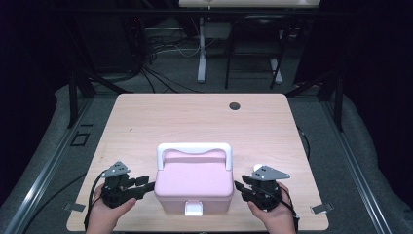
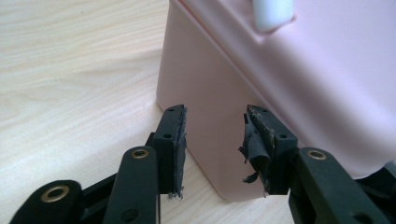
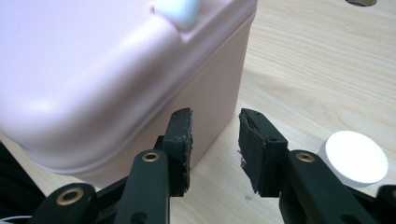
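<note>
Pink box sitting at the near edge of the table, between left gripper and right gripper. Jaws of both parted, gripping nothing, tips close beside the box walls.

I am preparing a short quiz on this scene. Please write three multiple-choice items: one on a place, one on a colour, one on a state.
1. Where is the white round disc?
A. on the box lid
B. on the table beside the right gripper
C. at the far table edge

2. What colour is the box?
A. blue
B. green
C. pink

3. How do the left gripper jaws stand?
A. open, nothing between them
B. shut on the handle
C. shut on the disc

Key: 1 B, the disc lies on wood by that gripper; 2 C, walls and lid are pink; 3 A, a clear gap shows.
</note>
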Demonstrator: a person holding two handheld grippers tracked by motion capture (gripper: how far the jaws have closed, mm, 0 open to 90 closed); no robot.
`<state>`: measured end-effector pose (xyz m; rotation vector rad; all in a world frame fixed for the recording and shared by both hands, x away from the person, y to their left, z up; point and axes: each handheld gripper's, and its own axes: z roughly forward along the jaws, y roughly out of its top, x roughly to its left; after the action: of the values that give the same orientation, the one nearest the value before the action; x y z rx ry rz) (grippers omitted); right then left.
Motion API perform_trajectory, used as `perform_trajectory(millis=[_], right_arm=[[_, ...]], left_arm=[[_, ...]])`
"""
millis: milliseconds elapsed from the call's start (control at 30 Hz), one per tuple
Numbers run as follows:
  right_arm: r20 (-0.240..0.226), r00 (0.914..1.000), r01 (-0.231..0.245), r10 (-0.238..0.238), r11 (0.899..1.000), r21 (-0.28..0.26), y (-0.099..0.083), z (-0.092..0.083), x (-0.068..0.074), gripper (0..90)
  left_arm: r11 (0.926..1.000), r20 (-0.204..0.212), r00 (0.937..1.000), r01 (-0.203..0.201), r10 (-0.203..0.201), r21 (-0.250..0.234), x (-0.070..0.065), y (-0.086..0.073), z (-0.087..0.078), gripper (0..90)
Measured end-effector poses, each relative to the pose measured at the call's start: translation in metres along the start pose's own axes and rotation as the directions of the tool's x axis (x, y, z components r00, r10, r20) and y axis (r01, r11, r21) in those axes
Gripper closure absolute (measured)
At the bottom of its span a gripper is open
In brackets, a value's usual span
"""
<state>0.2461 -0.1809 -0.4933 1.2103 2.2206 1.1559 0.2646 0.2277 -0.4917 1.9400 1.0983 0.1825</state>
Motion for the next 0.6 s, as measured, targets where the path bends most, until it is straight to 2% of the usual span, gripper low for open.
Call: perform_trajectory(millis=[200, 267, 433, 600], right_arm=[[-0.016, 0.9998, -0.012, 0.012, 1.000, -0.010, 0.017, -0.010, -0.002, 66.1], [-0.025, 0.9996, -0.013, 0.012, 1.000, -0.012, 0.023, -0.012, -0.002, 66.7], [-0.044, 0.9990, -0.015, 0.014, 1.000, -0.020, 0.033, -0.014, -0.001, 66.6], [-0.052, 0.9985, -0.019, 0.017, 0.999, -0.046, 0.042, -0.016, 0.000, 62.8]], left_arm=[[0.9999, 0.010, 0.9999, -0.002, 0.002, -0.015, 0.001, 0.017, -0.010, 59.2], [0.9999, 0.020, 0.9997, -0.012, 0.012, -0.004, 0.000, 0.023, -0.011, 59.2], [0.9997, 0.035, 0.9990, -0.026, 0.026, -0.005, -0.003, 0.035, -0.014, 59.2], [0.9991, 0.056, 0.9976, -0.041, 0.041, -0.010, -0.009, 0.048, -0.011, 59.0]])
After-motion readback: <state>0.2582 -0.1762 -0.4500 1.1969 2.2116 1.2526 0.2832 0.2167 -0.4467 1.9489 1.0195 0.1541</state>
